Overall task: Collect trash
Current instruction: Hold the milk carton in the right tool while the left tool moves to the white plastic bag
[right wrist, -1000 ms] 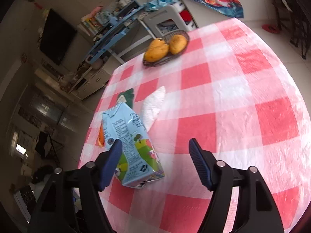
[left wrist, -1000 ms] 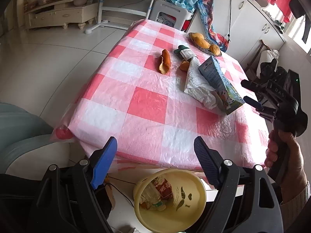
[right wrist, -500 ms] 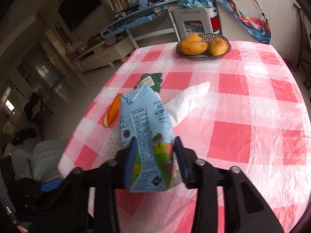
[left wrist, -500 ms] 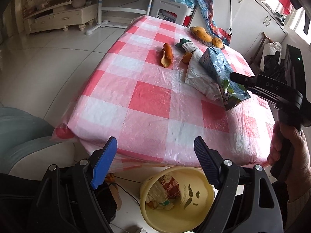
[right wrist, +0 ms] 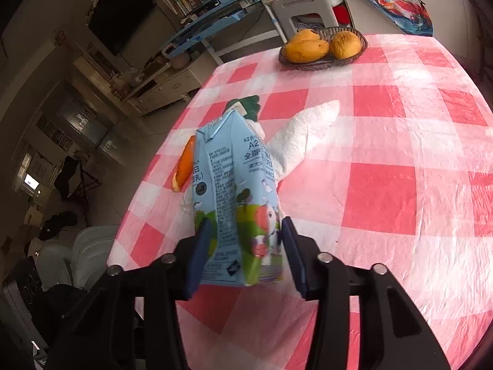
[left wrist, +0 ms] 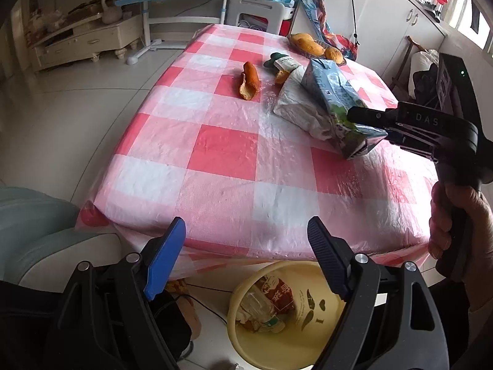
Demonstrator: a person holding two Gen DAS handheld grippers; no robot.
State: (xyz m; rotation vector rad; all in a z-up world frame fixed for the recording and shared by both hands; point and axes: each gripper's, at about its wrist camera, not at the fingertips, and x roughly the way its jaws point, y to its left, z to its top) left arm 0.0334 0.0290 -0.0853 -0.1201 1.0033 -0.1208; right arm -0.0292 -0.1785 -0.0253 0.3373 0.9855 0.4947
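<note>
A light blue milk carton (right wrist: 237, 200) is between the pads of my right gripper (right wrist: 245, 231), which grip its lower end; the jaws are opening slightly but still press its dented sides. In the left wrist view the carton (left wrist: 336, 104) is tilted over the pink checked table (left wrist: 222, 154), with the right gripper (left wrist: 366, 120) on its near end. A crumpled white paper (left wrist: 295, 108), an orange peel (left wrist: 248, 81) and a green labelled wrapper (left wrist: 277, 61) lie on the cloth. My left gripper (left wrist: 246, 231) hangs open and empty above a yellow bin (left wrist: 234, 296).
The yellow bin on the floor under the table's near edge holds a bottle and a red pack. A dark basket (right wrist: 320, 58) with mangoes stands at the far end. A white stool (left wrist: 258, 9) and a blue rack are behind the table; a grey seat (left wrist: 37, 215) is at the left.
My right gripper moved in around the milk carton and closed on it, and the carton tilted up off the cloth. The left gripper stayed open over the bin.
</note>
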